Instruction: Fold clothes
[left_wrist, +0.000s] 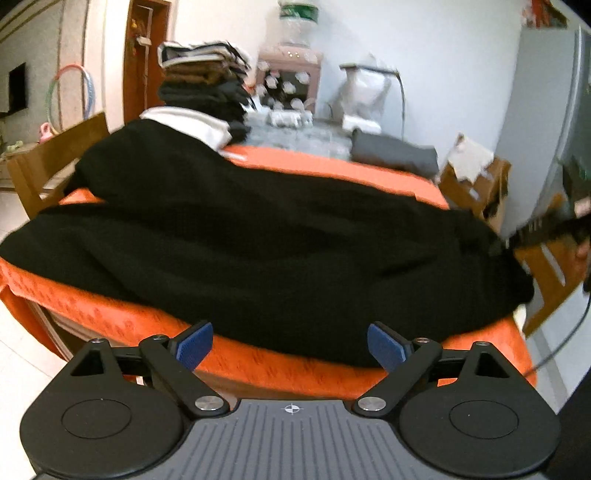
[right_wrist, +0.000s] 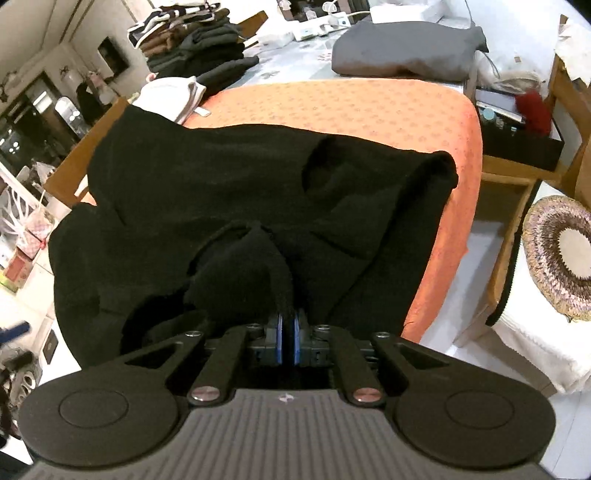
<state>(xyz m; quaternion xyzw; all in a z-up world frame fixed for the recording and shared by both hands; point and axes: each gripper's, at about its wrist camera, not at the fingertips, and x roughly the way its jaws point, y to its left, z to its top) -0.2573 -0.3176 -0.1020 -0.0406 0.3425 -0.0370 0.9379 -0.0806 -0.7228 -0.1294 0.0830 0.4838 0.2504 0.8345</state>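
Note:
A large black garment (left_wrist: 258, 236) lies spread over the orange table cover (left_wrist: 122, 317). My left gripper (left_wrist: 290, 347) is open and empty, its blue pads just short of the garment's near edge. My right gripper (right_wrist: 286, 332) is shut on a bunched fold of the black garment (right_wrist: 236, 184) and holds it up at the table's near side. The right gripper also shows at the far right of the left wrist view (left_wrist: 535, 232), gripping the garment's end.
A stack of folded clothes (left_wrist: 207, 85) and a white garment (left_wrist: 188, 122) sit at the far left of the table. A folded grey garment (right_wrist: 406, 48) lies at the back. Wooden chairs (left_wrist: 48, 162) flank the table; a box of items (right_wrist: 517, 122) stands at right.

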